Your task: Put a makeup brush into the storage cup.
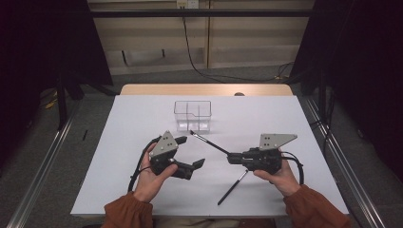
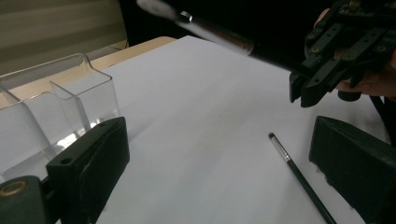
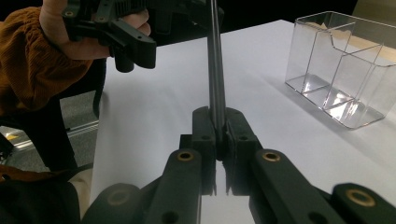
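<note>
On the white bench (image 1: 266,116), the clear divided box (image 1: 192,115) stands beyond both hands. The right claw (image 1: 231,157), pinching a brush (image 1: 209,142), aims its long axis at the box. The left claw (image 1: 190,154) hangs spread; a second brush (image 1: 233,186) lies nearer the right hand.

The high view is looking forward and down from above the person's side, taking in the whole worktop (image 1: 142,190); the left gripper view is riding low on the left tool (image 1: 187,152), skimming close across the surface toward the right tool (image 2: 308,91); the right gripper view is looking along its own jaws, near the surface, toward the left tool; all three are sharing the clear divided box (image 1: 192,115), and both riding cameras are catching the opposite hand.
</note>
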Demonstrator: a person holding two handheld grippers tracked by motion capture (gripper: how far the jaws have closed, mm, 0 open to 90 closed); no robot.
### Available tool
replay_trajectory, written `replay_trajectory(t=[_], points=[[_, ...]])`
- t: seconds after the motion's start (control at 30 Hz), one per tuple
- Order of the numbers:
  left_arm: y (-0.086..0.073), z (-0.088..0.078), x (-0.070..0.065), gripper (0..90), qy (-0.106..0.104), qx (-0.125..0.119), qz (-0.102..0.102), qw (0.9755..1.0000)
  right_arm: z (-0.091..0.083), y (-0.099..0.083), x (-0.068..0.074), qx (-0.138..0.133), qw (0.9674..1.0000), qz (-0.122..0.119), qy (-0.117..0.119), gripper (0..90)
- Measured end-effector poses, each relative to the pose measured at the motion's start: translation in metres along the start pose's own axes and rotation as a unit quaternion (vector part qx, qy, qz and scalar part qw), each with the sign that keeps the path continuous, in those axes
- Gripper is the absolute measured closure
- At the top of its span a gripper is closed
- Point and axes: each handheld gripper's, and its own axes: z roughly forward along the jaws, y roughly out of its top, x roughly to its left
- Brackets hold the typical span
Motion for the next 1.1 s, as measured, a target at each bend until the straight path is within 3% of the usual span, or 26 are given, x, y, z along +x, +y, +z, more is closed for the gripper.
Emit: replay_trajectory(t=[0.13,0.23,0.37,0.43,0.67,0.83,1.1], points=[[0.005,0.006,-0.001,5.8,-0.023,-0.009,0.001,0.9997,0.001,-0.001,-0.002,0.003,1.0000,0.002,-0.003,84.7],[0.010,0.011,-0.002,5.9,-0.017,-0.010,-0.001,0.9998,0.002,-0.002,-0.003,0.004,1.0000,0.002,-0.003,84.7],[0.011,0.017,-0.005,13.0,-0.034,-0.016,-0.006,0.9993,0.003,-0.002,-0.003,0.003,1.0000,0.002,-0.003,84.7],[0.011,0.020,-0.008,14.5,-0.031,-0.013,-0.004,0.9994,0.003,-0.002,-0.003,0.004,1.0000,0.002,-0.002,84.7],[0.014,0.021,-0.002,27.8,-0.034,-0.031,-0.044,0.9980,0.002,-0.002,-0.003,0.006,1.0000,0.001,-0.003,84.7],[0.015,0.017,0.001,33.4,-0.038,-0.041,-0.059,0.9967,0.003,-0.003,-0.004,0.009,1.0000,0.002,-0.002,84.7],[0.017,0.013,0.005,45.9,-0.066,-0.055,-0.091,0.9921,0.006,-0.004,-0.003,0.013,0.9999,0.001,0.006,84.7]])
